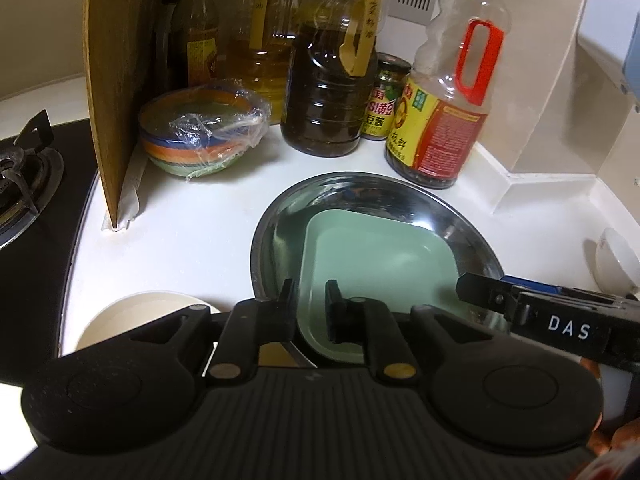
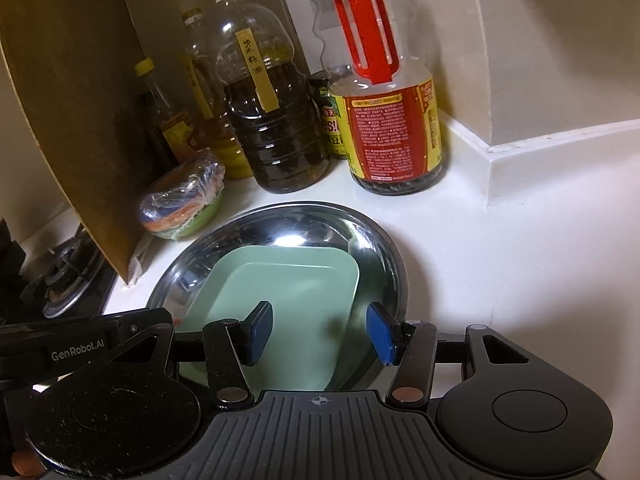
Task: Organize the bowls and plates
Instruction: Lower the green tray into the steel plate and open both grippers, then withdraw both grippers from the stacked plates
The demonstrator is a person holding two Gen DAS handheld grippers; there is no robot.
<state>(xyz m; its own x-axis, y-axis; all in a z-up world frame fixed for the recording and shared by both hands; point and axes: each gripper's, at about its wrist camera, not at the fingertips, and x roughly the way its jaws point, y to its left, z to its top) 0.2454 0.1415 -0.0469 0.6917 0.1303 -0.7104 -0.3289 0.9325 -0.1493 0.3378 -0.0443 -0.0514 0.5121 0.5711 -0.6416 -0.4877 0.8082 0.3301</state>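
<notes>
A pale green square plate (image 1: 380,256) (image 2: 280,292) lies inside a wide steel dish (image 1: 400,184) (image 2: 384,240) on the white counter. My left gripper (image 1: 311,308) straddles the plate's near left rim; a narrow gap shows between its black fingers, and the pads do not press the rim. My right gripper (image 2: 320,334) hangs over the plate's near right corner with its blue pads wide apart and nothing between them. One of its fingers (image 1: 480,294) shows at the right of the left wrist view.
A plastic-wrapped stack of coloured bowls (image 1: 204,128) (image 2: 182,204) sits beside an upright wooden board (image 1: 116,80). Oil and sauce bottles (image 1: 324,92) line the back. A white bowl (image 1: 132,312) is near left, another (image 1: 616,260) far right. A gas burner (image 1: 24,184) lies left.
</notes>
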